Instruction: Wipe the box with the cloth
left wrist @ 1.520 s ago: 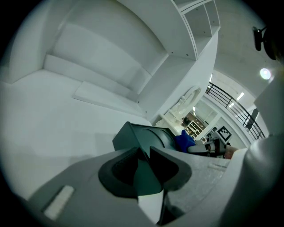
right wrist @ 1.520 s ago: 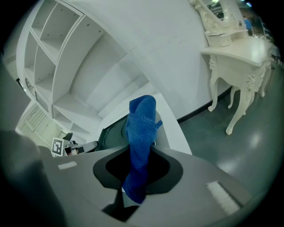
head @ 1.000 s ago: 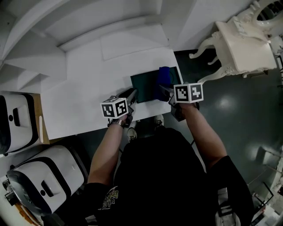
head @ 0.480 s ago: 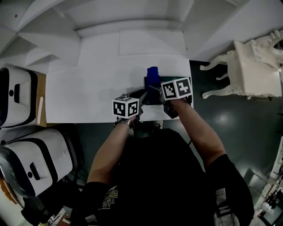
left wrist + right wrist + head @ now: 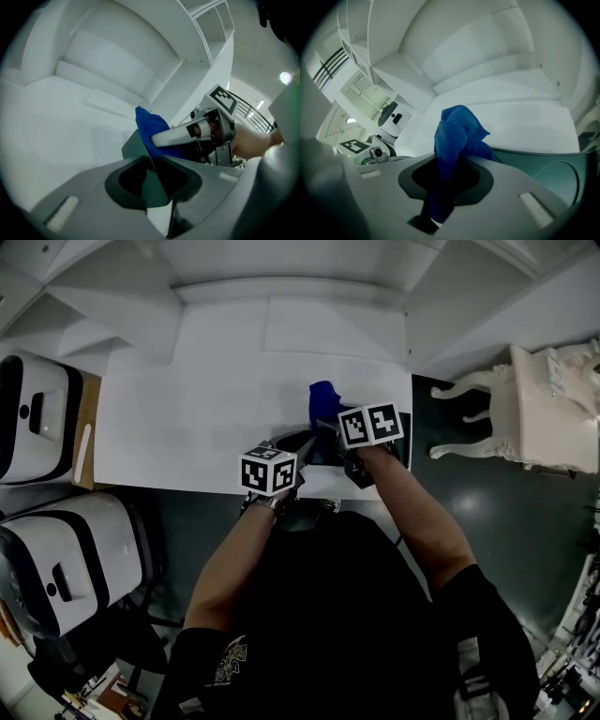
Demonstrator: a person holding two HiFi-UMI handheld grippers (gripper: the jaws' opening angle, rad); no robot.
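Pinching cloth [image 5: 457,129], right jaws, box [image 5: 153,190], left jaws

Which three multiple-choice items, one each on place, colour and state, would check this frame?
1. Where on the table does the box lie?
A. at its left end
B. in the middle, by the back wall
C. at its right end, near the person

2. What colour is the cloth?
A. red
B. blue
C. white

3. How is the right gripper?
A. shut on the cloth
B. open and empty
C. shut on the box

Answers:
1 C: the head view shows the dark green box at the white table's right end, close to the front edge.
2 B: both gripper views show it bright blue.
3 A: the right gripper view shows the cloth pinched between its jaws.
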